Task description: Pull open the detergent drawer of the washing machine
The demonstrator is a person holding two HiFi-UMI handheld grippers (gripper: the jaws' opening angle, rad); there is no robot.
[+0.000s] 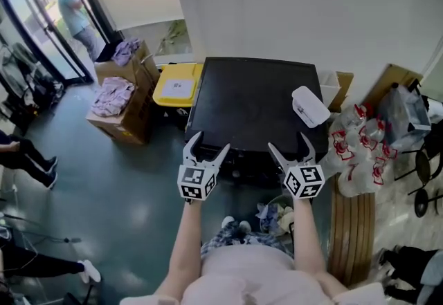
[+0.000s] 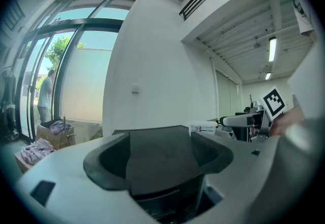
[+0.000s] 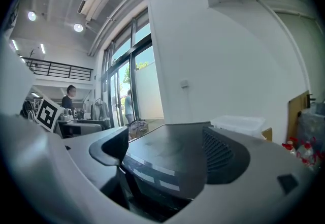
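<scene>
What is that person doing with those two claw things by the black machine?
A person stands at a black washing machine with a gripper in each hand. The left gripper and right gripper hover by its front top edge, both open and holding nothing. A white box sits on the machine's top. No drawer looks pulled out yet.

The washing machine point(image 1: 252, 99) is black; the tub point(image 1: 311, 106) on it white; the bin lid point(image 1: 178, 84) yellow; the clothes point(image 1: 113, 95) lilac; the boxes point(image 1: 131, 124) brown; the floor point(image 1: 124, 193) dark teal; the left gripper point(image 1: 208, 144) and right gripper point(image 1: 289, 143) pale grey, with black-and-white square markers.
</scene>
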